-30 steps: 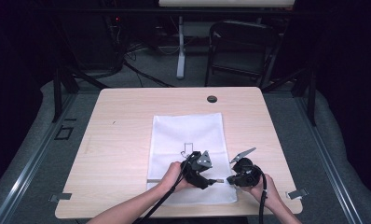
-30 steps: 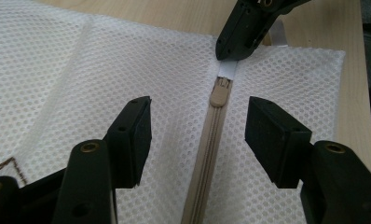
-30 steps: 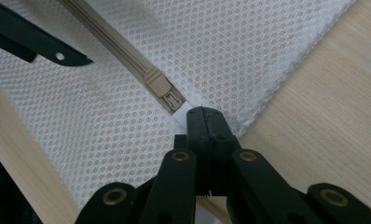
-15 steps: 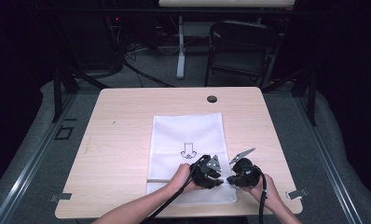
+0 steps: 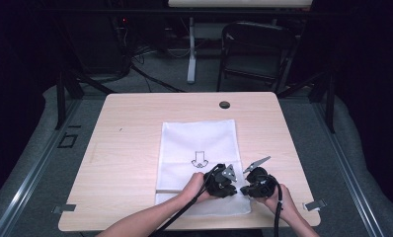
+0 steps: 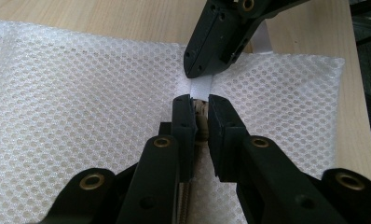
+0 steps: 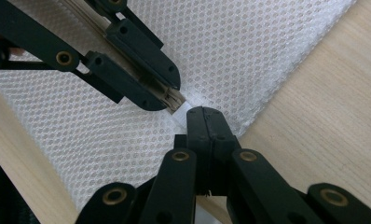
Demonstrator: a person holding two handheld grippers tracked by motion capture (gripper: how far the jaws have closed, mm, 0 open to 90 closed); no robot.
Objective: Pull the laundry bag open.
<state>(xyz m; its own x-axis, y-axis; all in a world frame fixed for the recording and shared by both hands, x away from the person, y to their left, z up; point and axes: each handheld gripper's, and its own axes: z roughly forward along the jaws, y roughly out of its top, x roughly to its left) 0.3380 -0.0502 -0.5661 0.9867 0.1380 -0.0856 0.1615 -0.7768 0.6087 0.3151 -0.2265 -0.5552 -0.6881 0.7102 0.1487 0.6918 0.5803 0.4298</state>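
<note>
Moved: left gripper [image 5: 228, 182] had slid right along the mesh bag [image 5: 199, 148] toward the right gripper [image 5: 249, 185], its jaws just closing.
Left jaws: narrow, pinched on the zipper pull [image 6: 201, 122].
Right jaws: clamped on the white tab [image 7: 183, 112].
Bag: flat on the table [image 5: 125, 148], near its front edge.
</note>
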